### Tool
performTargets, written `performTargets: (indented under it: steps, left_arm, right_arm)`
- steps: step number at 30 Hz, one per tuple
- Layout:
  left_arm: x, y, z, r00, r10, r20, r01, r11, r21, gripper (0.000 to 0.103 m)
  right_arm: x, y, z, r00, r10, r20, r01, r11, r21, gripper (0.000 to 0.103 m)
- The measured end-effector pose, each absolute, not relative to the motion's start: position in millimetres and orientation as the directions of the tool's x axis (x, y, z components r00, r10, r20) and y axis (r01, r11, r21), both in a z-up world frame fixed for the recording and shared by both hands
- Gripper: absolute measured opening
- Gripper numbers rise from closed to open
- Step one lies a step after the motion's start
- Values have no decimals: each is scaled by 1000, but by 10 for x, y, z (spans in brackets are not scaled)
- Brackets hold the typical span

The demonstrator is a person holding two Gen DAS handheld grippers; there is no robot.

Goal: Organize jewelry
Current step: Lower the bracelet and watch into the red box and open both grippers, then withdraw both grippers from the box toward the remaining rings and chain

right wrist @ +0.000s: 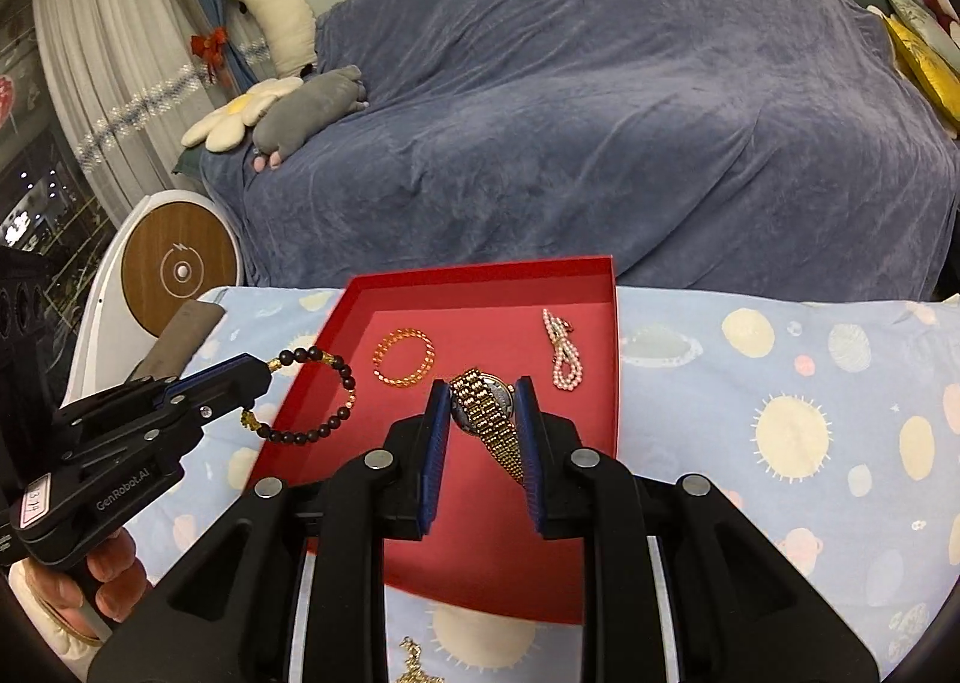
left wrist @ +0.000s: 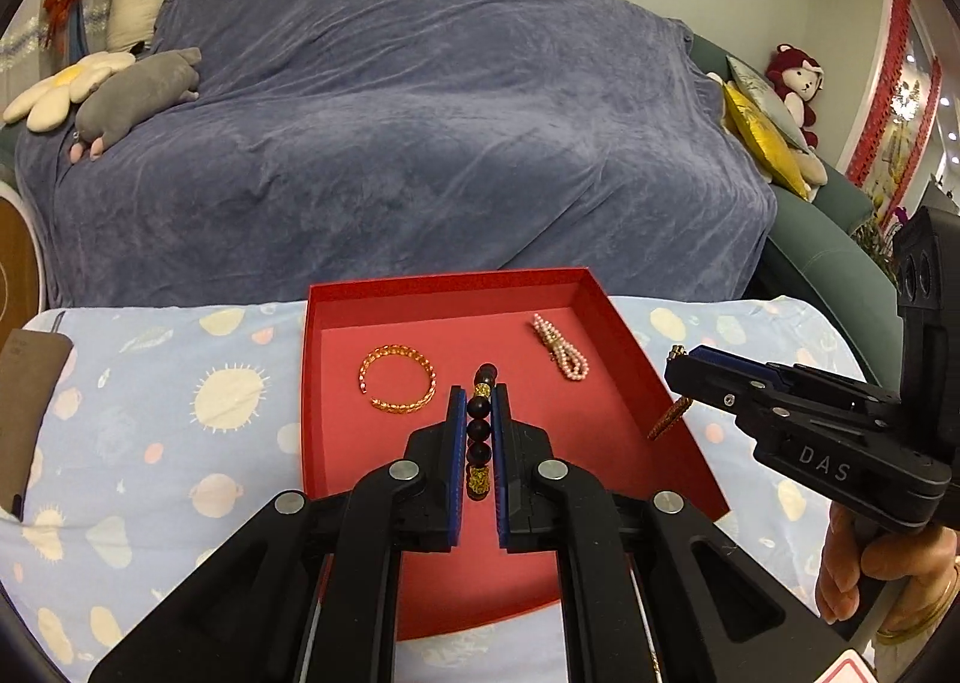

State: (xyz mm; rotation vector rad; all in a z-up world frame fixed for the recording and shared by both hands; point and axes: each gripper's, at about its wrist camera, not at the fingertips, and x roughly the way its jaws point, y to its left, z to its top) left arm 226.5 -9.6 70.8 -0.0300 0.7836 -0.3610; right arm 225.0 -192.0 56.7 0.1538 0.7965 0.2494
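On a patterned cloth (right wrist: pixel 780 383), red tray (right wrist: pixel 480 278): orange bracelet (right wrist: pixel 403 356) and pearl strand (right wrist: pixel 561 350) already placed; dark bead bracelet (left wrist: pixel 480 431) clamped in left gripper (left wrist: pixel 479 401), gold watch (right wrist: pixel 489 413) pinched in right gripper (right wrist: pixel 483 401), both unplaced.

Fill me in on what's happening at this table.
A person is sorting jewelry into a red box on a patterned cloth, with a handheld gripper in each hand. The left gripper is shut on a dark beaded bracelet; the right gripper is shut on a gold watch. Both are held above the box. An orange bead bracelet and a pink pearl strand already lie inside. Another gold chain lies on the cloth in front of the box.
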Motion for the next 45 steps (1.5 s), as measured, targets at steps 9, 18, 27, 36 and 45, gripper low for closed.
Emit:
performTargets:
  steps: [9,18,27,36,45]
  left_arm:
    - [2462,23,412,671,-219,-708,170,975,-140,56]
    - [1896,249,888,734,-187,-653,139,982,-124,69]
    - [986,467,688,692,-186,-697,119,982,-144,75]
    - [813,513,197,627,-169,-760,113,986,-126,75]
    - [911,546,26,574,-206,-792,122,978,-167,75]
  right_arm:
    - [2324,-2068,373,702,226,-675,-94,969,228,32]
    - [1321,-2123,867,733,242,-636,-176,970,166,34]
    - [421,-2244,487,681,285,-675,-137,954,265,34]
    - [338,-2129,18,612,252,-750,-149,968,203,34]
    - [528,-1973,-185,580,242,-777,-187,969,163,27]
